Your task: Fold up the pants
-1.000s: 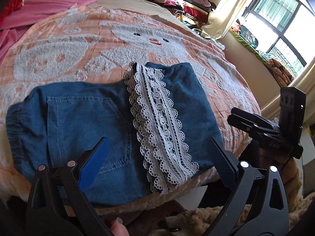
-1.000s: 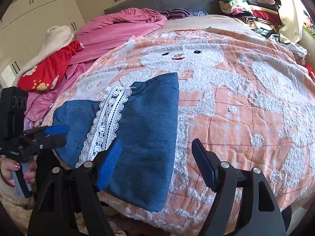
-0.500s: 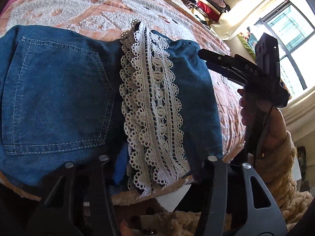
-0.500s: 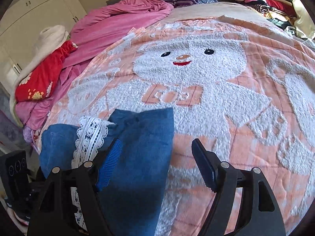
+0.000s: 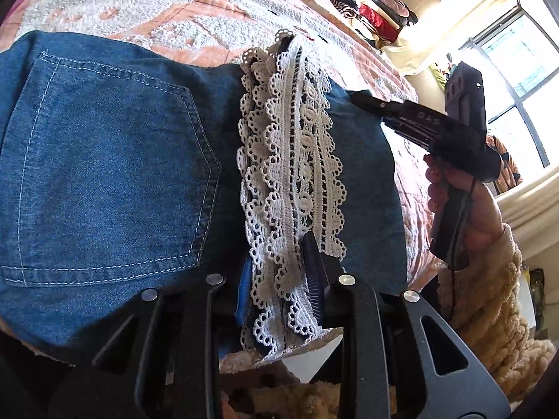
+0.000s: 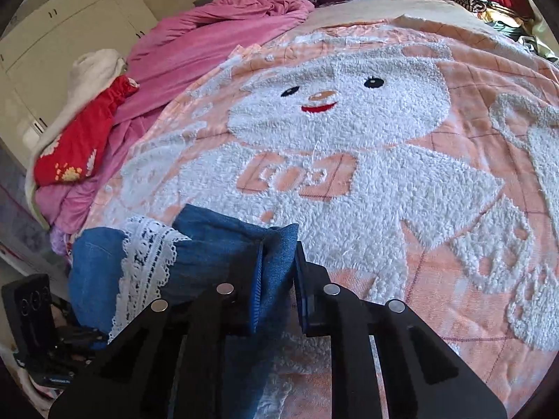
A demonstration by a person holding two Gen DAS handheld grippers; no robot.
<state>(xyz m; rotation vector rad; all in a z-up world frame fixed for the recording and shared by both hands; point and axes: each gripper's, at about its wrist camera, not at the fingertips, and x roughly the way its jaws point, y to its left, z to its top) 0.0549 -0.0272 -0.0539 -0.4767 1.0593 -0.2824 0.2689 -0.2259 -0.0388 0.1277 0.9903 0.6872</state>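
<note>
Folded blue denim pants [image 5: 104,174] with a white lace trim [image 5: 293,188] lay at the near edge of a peach blanket-covered bed [image 6: 454,230]. The left tongs [image 5: 279,289], just closing, clamped the lace hem; the right tongs [image 6: 277,279], just closing, clamped a denim fold.

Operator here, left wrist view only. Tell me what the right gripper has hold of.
Observer: The right gripper is shut on the far corner of the denim pants, denim bunched between its pads.
Operator: Report what lies beyond that corner.
Observer: Bare bedspread with a white bear face on it; no clothes there.
Operator: Say what's at the left edge of the bed.
Observer: A rumpled pink blanket with a red garment beside it.
</note>
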